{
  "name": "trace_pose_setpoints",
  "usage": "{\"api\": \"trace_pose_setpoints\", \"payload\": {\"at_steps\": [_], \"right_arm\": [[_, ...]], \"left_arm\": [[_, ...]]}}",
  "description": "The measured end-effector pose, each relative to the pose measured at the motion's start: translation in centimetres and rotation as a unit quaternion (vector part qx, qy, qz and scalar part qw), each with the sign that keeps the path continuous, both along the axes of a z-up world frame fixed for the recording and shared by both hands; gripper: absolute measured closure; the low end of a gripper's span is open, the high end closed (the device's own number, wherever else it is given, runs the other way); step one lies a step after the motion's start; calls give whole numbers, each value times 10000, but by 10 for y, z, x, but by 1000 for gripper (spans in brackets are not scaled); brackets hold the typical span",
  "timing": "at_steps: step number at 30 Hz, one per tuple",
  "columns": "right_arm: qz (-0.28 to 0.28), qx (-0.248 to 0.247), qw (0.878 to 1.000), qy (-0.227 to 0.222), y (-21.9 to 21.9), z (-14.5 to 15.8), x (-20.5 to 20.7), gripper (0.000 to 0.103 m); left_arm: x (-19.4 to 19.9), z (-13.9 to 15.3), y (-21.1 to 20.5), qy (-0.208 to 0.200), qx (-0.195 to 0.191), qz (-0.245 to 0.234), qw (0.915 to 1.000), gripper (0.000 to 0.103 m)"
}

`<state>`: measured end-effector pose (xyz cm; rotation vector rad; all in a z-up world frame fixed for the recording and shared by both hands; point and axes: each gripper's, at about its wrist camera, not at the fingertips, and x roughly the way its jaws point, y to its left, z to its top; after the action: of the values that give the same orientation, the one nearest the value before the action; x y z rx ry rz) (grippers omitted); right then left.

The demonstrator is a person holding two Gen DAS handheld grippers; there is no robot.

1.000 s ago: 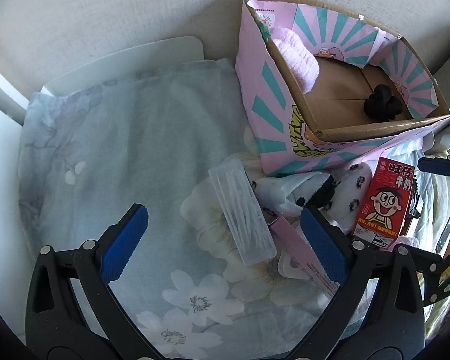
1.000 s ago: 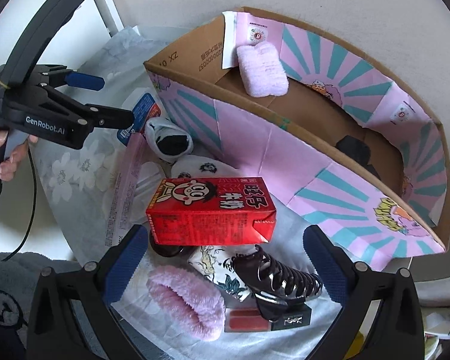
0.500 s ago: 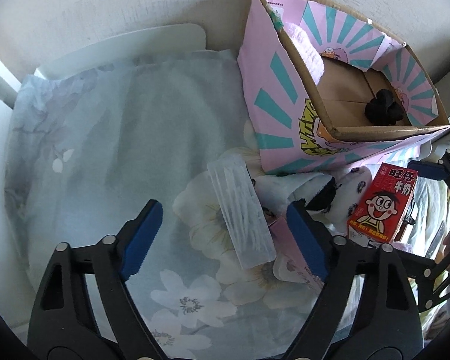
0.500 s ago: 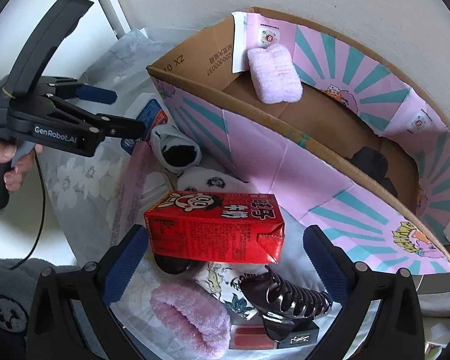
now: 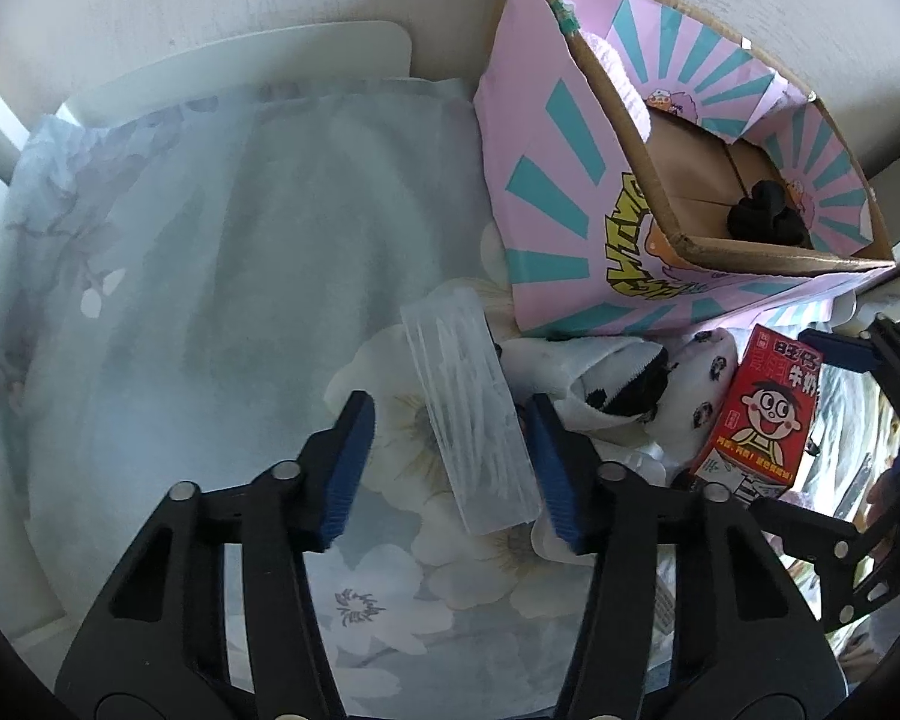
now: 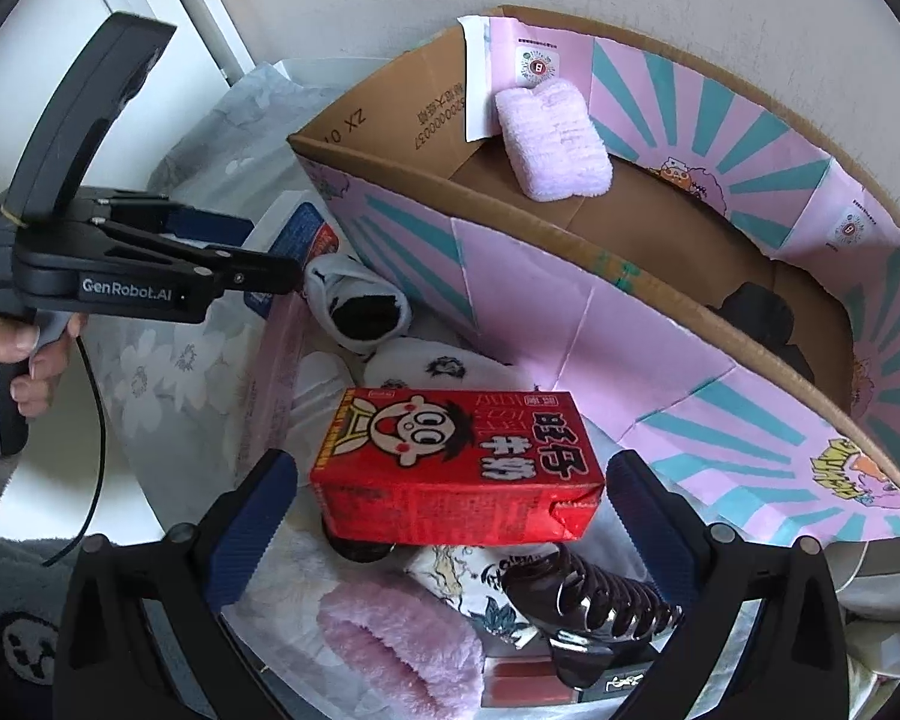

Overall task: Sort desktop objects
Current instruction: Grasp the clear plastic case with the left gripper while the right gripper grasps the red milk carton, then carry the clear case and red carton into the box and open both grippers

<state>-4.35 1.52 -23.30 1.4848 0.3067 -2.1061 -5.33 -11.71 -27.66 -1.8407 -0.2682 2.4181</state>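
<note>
The left hand-held gripper [image 5: 450, 468] points steeply down over the floral-cloth tabletop [image 5: 210, 276]. Its jaws have just been closing and stand either side of a clear, oblong plastic case [image 5: 468, 408]; the right pad touches the case, the left pad stands apart from it. The right hand-held gripper [image 6: 450, 516] hangs with jaws apart, a red rectangular milk carton [image 6: 456, 468] between them, untouched. A pink-and-teal cardboard box [image 6: 570, 324] stands toward the tabletop's far edge, with a lilac fluffy pad [image 6: 552, 144] inside.
</note>
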Motion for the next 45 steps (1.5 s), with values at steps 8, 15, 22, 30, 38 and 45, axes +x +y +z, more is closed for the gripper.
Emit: {"api": "trace_pose_setpoints", "payload": {"at_steps": [8, 15, 22, 30, 38, 45], "right_arm": [[-15, -46, 10000, -32, -2, -4, -3, 17], [-101, -162, 9998, -1, -5, 2, -2, 17], [-132, -165, 9998, 58, -13, 10, -1, 17], [-21, -193, 9997, 146, -22, 32, 3, 17], [26, -552, 9983, 201, -29, 70, -1, 17], [188, -567, 9964, 604, -36, 105, -5, 17]], "left_arm": [[2, 1, -6, 1, 130, 87, 9999, 79], [7, 12, -13, 119, 171, 334, 9992, 79], [15, 25, -31, 197, 59, 615, 9979, 79], [23, 42, -42, 282, 8, 798, 9964, 79], [21, 75, -42, 534, 11, 875, 9947, 79], [10, 117, -37, 957, -10, 785, 9923, 79]]}}
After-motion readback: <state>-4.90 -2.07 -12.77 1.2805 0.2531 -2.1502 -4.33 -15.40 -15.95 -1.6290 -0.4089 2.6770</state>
